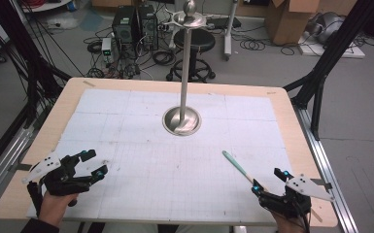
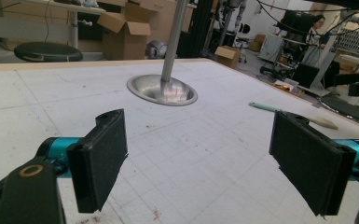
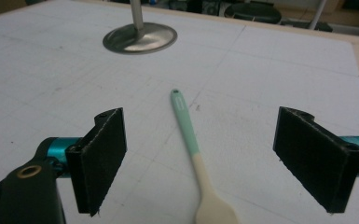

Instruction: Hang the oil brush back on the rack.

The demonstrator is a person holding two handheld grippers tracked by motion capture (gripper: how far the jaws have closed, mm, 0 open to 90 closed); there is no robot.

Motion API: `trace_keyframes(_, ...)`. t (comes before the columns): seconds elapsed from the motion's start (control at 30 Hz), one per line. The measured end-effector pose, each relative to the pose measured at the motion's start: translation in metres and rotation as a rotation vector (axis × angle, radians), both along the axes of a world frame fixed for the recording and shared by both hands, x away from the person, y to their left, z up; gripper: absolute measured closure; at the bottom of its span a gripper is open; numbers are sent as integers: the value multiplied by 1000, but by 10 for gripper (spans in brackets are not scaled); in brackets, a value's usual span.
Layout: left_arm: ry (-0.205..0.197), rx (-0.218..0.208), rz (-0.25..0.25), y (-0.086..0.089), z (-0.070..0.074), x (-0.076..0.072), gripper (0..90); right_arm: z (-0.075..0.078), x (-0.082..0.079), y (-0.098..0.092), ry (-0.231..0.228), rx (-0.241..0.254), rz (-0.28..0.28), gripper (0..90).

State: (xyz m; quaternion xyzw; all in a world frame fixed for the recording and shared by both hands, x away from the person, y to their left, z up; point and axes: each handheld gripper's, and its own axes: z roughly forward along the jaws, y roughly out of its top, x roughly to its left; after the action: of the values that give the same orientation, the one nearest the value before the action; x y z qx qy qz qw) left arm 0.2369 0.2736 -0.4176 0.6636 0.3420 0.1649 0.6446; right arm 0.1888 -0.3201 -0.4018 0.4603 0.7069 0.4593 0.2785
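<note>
A spoon (image 1: 236, 165) with a teal handle and a cream bowl end lies flat on the white gridded mat (image 1: 141, 160), front right, with its handle tip pointing toward the stand. My right gripper (image 1: 268, 180) is open just behind it. In the right gripper view the spoon (image 3: 191, 135) lies on the mat between and ahead of the wide-apart jaws of that gripper (image 3: 205, 158), touching neither. My left gripper (image 1: 95, 163) is open at the front left, holding nothing. A metal stand has a round base (image 1: 181, 121) and a tall pole at the mat's centre.
The stand's pole rises high to a top piece (image 1: 189, 19). The wooden table edge (image 1: 298, 126) borders the mat. Black frame posts (image 1: 330, 53) flank the table. A stool (image 1: 194, 43), computer towers (image 1: 133, 24) and cables sit on the floor beyond.
</note>
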Motion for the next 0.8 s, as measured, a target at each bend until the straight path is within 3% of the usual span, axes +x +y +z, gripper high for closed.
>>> trace_keyframes(0.17, 2, 1, -5, -1, 0, 1, 194, -8, 23, 6, 89, -75, 18, 194)
trace_keyframes(0.4, -1, -3, -6, -1, 0, 1, 194, -21, 45, 5, 165, -92, 35, 355)
trace_keyframes(0.43, 2, -3, -6, -1, 0, 1, 194, -25, 51, 7, 195, -120, 54, 414)
trace_keyframes(0.6, 1, -1, -13, -2, 0, 1, 194, -31, 60, 14, 244, -165, 94, 552)
trace_keyframes(0.8, 2, 1, -11, -1, 0, 1, 194, -37, 65, 22, 292, -238, 93, 687)
